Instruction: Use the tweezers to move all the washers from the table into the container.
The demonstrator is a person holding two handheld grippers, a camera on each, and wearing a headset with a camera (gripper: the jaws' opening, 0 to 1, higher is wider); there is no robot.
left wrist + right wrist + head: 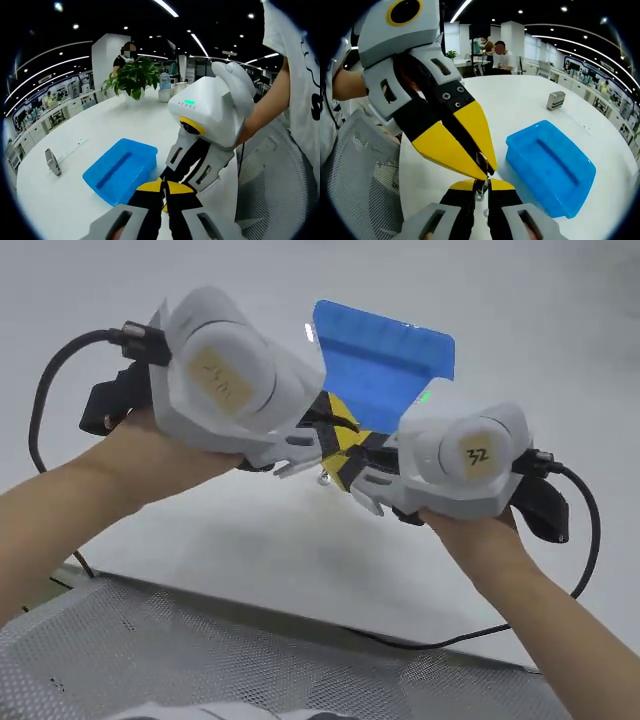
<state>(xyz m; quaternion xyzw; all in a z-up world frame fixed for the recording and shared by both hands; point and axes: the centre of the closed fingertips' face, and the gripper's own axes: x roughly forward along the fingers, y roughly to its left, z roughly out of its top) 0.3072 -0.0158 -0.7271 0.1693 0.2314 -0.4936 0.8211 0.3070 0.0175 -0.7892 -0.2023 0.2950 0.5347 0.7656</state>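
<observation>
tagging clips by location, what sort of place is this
Probably an open-plan office or showroom: a long white table, a potted plant, ceiling strip lights, and a person seated further back.

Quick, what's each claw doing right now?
Left claw: closed on the tweezers.
Right claw: closed on the same tweezers.

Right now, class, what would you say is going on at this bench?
A person holds two tools over the white table, nose to nose just short of the blue container. The right tool is shut on a small metal piece, too small to identify; the left tool, also shut, points at it. The container looks empty.
</observation>
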